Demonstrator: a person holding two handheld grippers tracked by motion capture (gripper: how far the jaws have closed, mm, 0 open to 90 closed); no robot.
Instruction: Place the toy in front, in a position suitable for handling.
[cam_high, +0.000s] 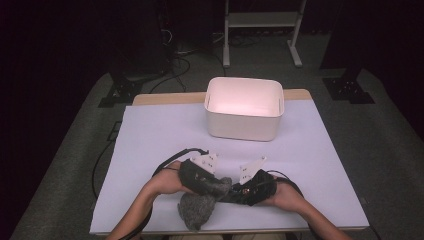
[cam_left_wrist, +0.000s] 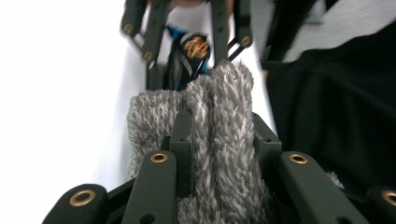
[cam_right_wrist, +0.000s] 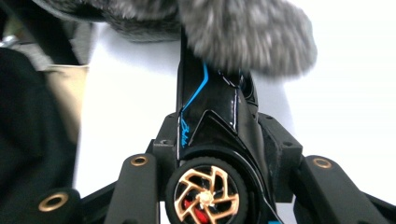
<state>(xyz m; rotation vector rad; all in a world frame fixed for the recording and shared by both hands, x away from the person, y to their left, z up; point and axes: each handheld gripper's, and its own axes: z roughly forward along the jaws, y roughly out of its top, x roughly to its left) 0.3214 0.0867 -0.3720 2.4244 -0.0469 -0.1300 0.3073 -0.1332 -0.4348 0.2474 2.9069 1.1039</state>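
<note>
left tool (cam_left_wrist: 219, 154): clamped on fuzzy grey sock (cam_left_wrist: 210, 140) | right tool (cam_right_wrist: 219, 158): pinching glossy black toy car (cam_right_wrist: 210, 121), blue stripes, gold-spoked wheel

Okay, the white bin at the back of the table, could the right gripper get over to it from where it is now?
Probably yes. The mat between the right gripper and the white bin lies bare, so the way looks free. But its jaws are shut on a black toy car whose nose sits in the grey fuzzy sock, clamped by the left gripper.
</note>
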